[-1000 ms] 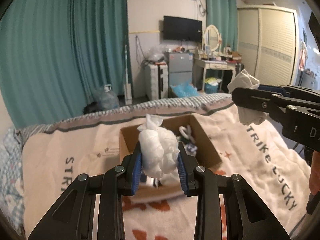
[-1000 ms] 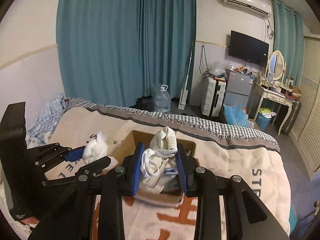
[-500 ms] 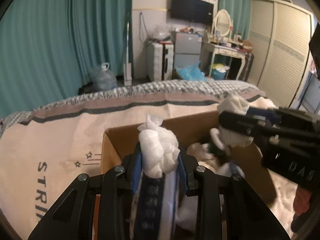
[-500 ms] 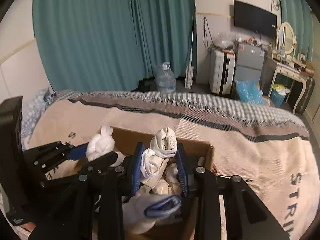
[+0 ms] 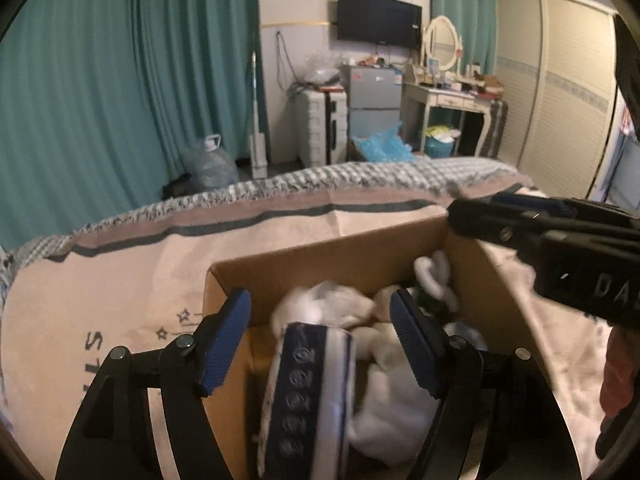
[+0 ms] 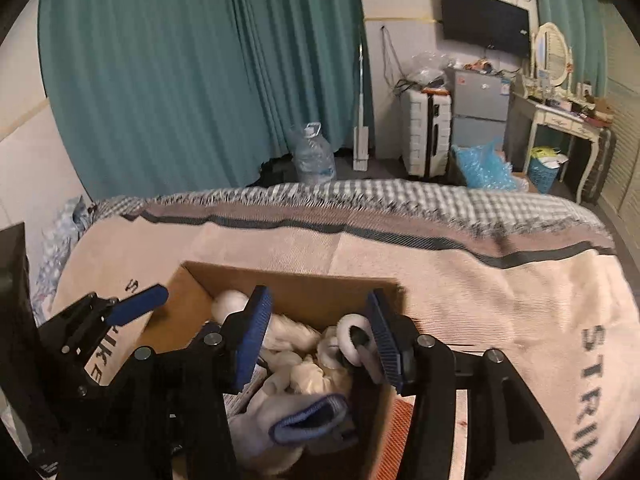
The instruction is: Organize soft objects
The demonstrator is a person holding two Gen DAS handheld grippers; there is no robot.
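Observation:
A brown cardboard box (image 5: 320, 256) (image 6: 296, 286) stands on the bed and holds several white socks (image 5: 332, 306) (image 6: 308, 372), one with a blue patterned cuff (image 5: 304, 384) (image 6: 308, 420). My left gripper (image 5: 320, 340) hovers open and empty over the box's near left part. My right gripper (image 6: 318, 332) is open and empty over the box too. In the left wrist view the right gripper (image 5: 540, 228) reaches in from the right above the box rim. In the right wrist view the left gripper (image 6: 120, 312) shows at the box's left side.
The box sits on a beige blanket with dark lettering (image 6: 520, 312) (image 5: 120, 280) covering the bed. Beyond the bed's far edge are teal curtains (image 6: 200, 80), a water jug (image 6: 312, 156), a small fridge (image 6: 478, 108) and a dressing table (image 6: 560, 120).
Both grippers have opened and let go of their white socks, which now lie in the box. Both have come lower and closer over the box.

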